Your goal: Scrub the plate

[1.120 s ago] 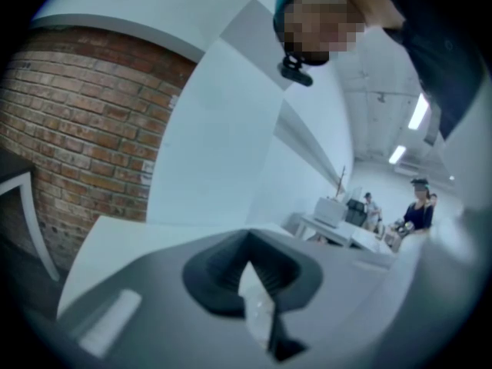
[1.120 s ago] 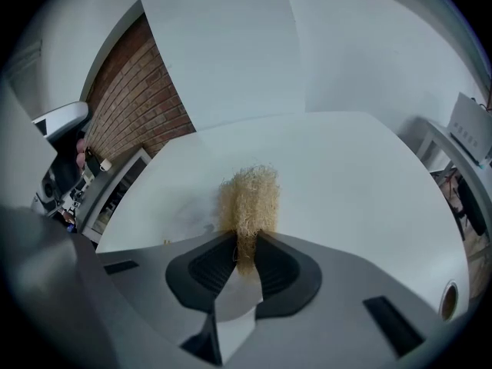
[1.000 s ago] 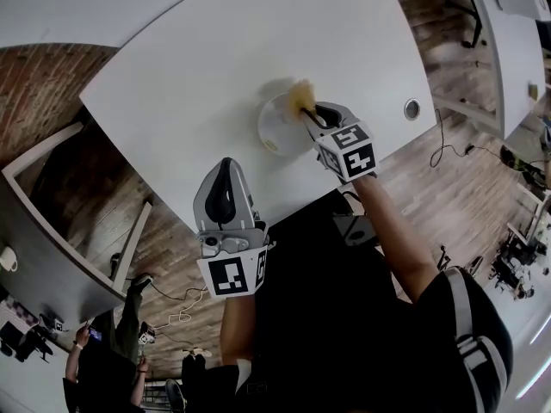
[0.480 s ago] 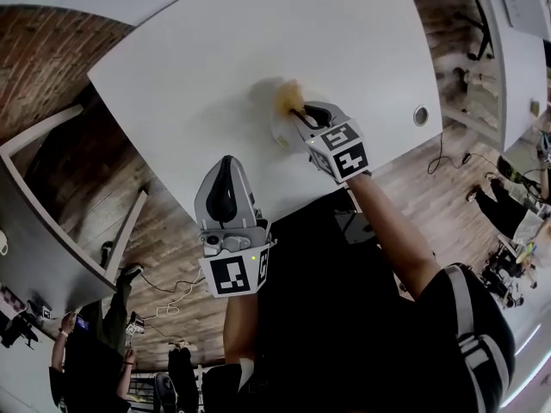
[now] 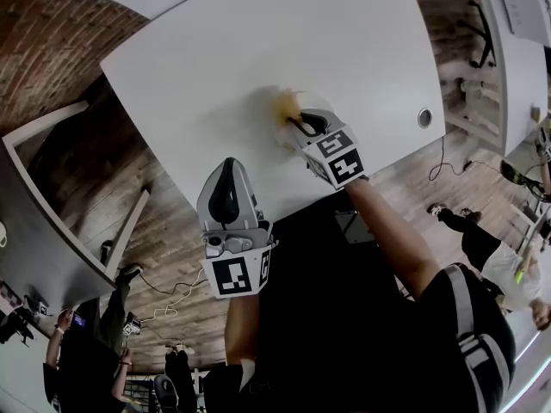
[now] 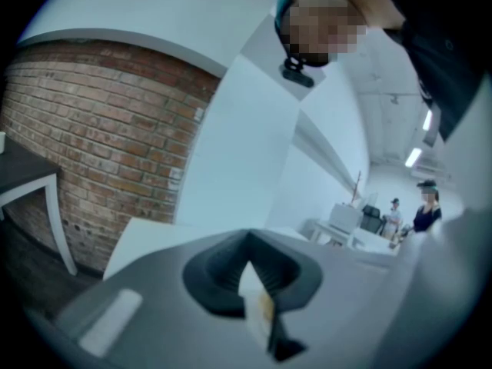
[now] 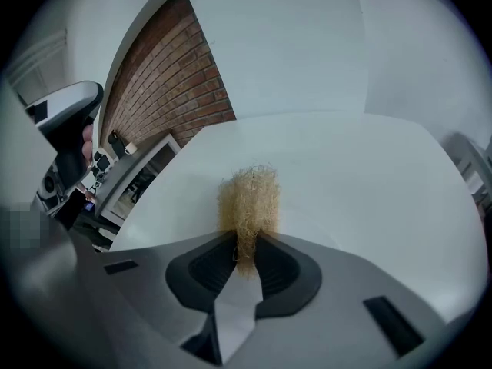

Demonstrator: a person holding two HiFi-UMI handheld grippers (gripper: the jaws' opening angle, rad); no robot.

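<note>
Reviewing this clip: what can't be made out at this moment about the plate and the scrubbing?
- Plate: in the head view it is mostly covered by the right gripper and the scrubber. It is white on the white table, so its rim barely shows.
- Dirt on the plate: too faint to tell in any view.
- Scrubber-to-plate contact: in the right gripper view the scrubber's own fibres hide it.
- Left gripper: its view does not show the plate.

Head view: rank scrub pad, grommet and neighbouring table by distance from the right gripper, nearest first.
1. Scrub pad: clamped in the right gripper, at its tip.
2. Grommet: off to the right, set in the same work table near its edge.
3. Neighbouring table: far right, across the floor gap.
</note>
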